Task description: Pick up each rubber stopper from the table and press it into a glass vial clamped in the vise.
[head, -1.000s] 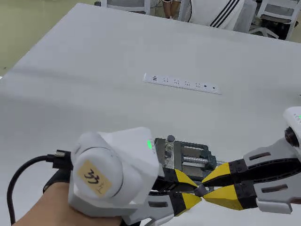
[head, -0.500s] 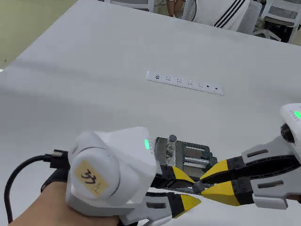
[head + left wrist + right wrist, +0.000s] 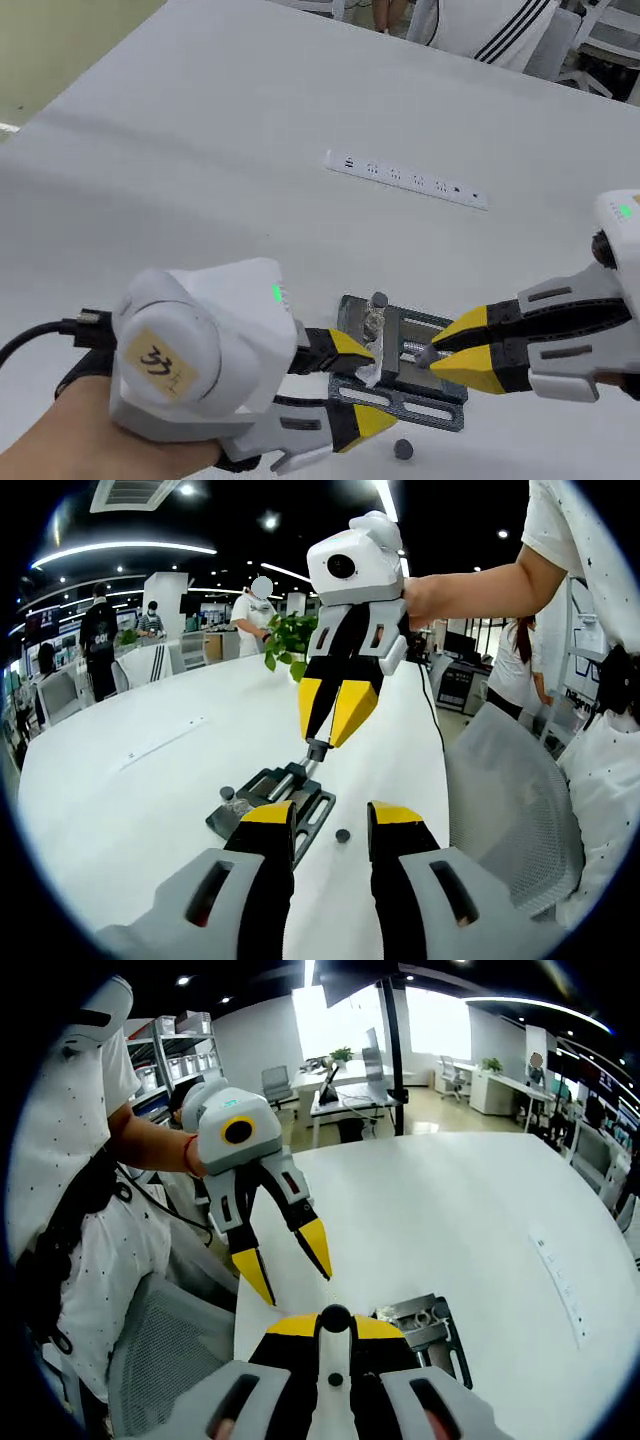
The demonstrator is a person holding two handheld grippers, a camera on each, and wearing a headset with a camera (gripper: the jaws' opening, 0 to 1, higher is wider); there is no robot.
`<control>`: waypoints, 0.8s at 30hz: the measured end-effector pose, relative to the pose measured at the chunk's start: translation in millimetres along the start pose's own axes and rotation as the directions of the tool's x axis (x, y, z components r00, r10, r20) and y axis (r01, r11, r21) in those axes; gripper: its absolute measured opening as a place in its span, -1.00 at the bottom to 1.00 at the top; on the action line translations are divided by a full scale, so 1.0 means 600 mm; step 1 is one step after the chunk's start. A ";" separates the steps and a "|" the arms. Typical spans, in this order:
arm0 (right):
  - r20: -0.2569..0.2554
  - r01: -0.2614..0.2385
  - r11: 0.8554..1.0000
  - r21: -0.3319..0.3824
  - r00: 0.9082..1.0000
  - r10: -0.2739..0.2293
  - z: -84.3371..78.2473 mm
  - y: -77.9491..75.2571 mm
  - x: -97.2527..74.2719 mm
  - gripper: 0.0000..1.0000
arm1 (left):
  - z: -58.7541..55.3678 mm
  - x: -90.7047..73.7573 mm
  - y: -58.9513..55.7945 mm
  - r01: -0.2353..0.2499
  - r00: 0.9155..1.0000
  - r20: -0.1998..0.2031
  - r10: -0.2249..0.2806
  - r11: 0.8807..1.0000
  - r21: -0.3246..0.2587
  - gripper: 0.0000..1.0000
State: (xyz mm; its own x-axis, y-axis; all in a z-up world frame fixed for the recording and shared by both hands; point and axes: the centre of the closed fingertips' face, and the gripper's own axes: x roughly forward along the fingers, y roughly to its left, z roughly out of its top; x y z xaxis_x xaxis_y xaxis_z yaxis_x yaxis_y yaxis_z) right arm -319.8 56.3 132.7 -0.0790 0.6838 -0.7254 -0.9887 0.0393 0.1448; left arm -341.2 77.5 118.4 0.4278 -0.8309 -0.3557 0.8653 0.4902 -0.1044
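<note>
Right gripper [image 3: 432,356] brings a stopper to the vise [image 3: 400,408]
Its jaws are pinched tight on a dark rubber stopper [image 3: 334,1318], held just beside the glass vial [image 3: 376,322], which stands upright and already capped in the vise. The left gripper [image 3: 370,385] hangs wide open and empty on the vial's other side. A loose stopper [image 3: 403,449] lies on the table [image 3: 220,150] near the vise's base.
</note>
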 end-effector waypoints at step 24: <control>-0.214 0.126 0.992 -0.001 0.969 -0.123 -0.028 -0.134 0.080 -0.89 | -0.063 -0.003 0.095 -0.097 0.995 -0.008 0.097 0.995 -0.035 0.23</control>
State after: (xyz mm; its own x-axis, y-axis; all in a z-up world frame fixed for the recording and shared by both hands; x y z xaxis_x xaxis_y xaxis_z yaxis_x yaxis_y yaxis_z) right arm -246.5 73.5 75.1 0.0177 0.5021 -0.8646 -0.9909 0.1242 0.0518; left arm -302.7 117.1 78.0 0.5075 -0.7774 -0.3717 0.8100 0.5775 -0.1019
